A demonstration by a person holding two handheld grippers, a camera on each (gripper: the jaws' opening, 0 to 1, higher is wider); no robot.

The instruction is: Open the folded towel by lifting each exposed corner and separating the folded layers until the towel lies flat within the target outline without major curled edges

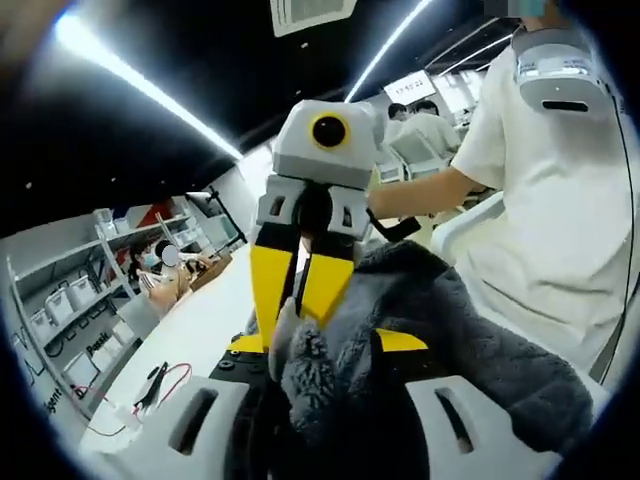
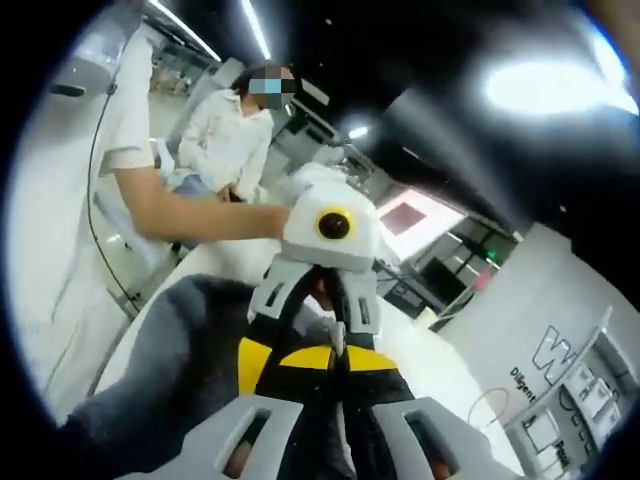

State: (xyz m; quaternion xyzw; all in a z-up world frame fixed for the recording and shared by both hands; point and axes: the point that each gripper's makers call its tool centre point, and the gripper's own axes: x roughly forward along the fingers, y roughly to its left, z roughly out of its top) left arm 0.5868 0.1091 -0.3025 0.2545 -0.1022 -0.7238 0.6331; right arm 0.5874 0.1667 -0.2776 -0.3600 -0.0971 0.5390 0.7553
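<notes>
A grey fluffy towel [image 1: 450, 330] is held up in the air between my two grippers, which face each other. In the left gripper view my left gripper [image 1: 322, 345] is shut on a thick bunch of it between its white jaws. My right gripper [image 1: 297, 315] comes in from above, its yellow fingers [image 1: 268, 285] pinched on a tuft of the same towel. In the right gripper view my right gripper [image 2: 335, 355] is shut, with the towel [image 2: 170, 370] hanging off to the left. The left gripper [image 2: 338, 335] sits just beyond it, nearly touching.
A person in a white shirt [image 1: 545, 200] holds the grippers, an arm [image 2: 185, 215] reaching in. A white table [image 1: 190, 340] lies below with cables [image 1: 150, 385] near its edge. Shelves with bins [image 1: 70, 300] stand behind. Another person [image 2: 235, 125] sits further back.
</notes>
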